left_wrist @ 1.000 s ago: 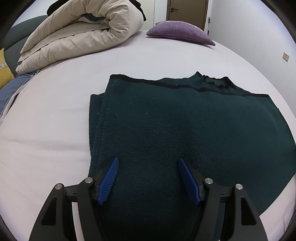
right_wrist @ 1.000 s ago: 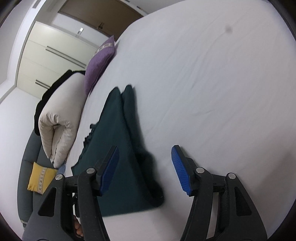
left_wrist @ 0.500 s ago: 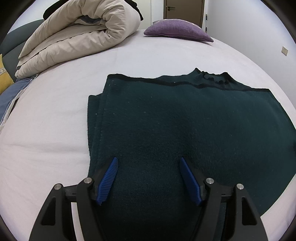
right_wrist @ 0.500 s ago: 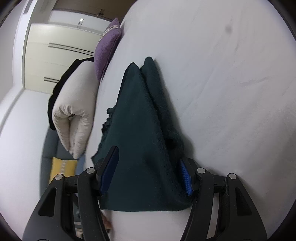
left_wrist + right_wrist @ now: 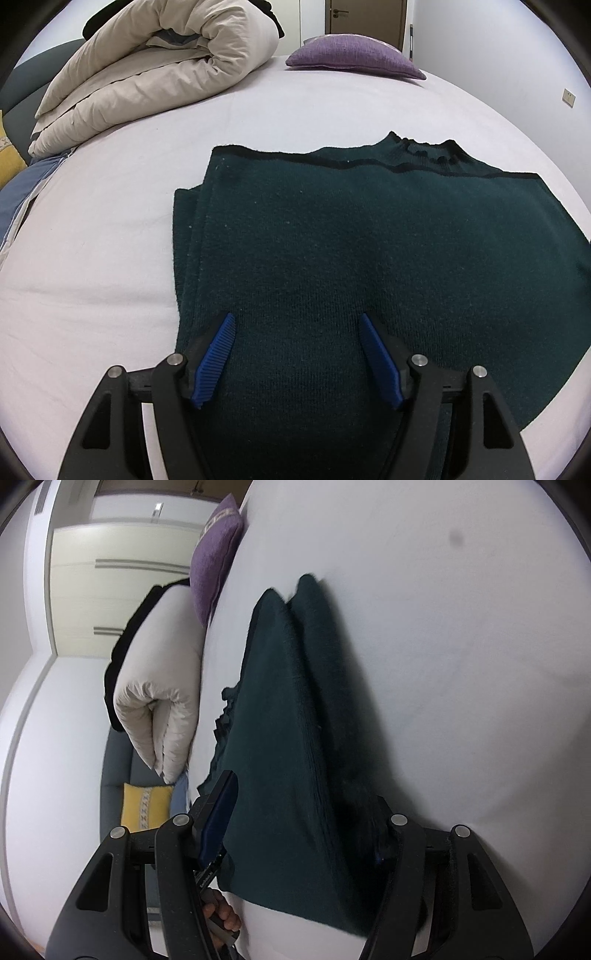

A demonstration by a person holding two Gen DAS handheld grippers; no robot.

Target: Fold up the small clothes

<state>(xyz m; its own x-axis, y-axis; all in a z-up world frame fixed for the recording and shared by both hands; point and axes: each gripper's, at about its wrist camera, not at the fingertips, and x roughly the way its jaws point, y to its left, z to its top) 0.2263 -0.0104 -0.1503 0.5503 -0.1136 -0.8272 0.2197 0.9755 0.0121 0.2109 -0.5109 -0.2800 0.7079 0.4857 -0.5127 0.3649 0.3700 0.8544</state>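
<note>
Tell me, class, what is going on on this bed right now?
A person is folding a dark green sweater on a white bed with a hand-held gripper in each hand. The left hand-held gripper hangs open over the sweater's near edge. The right hand-held gripper straddles the sweater's folded end, jaws closing around it. A rolled beige duvet and a purple pillow lie further off on the bed.

Dark green knit sweater (image 5: 369,236) — folded flat, collar at far edge, on white bed sheet (image 5: 92,221)
</note>
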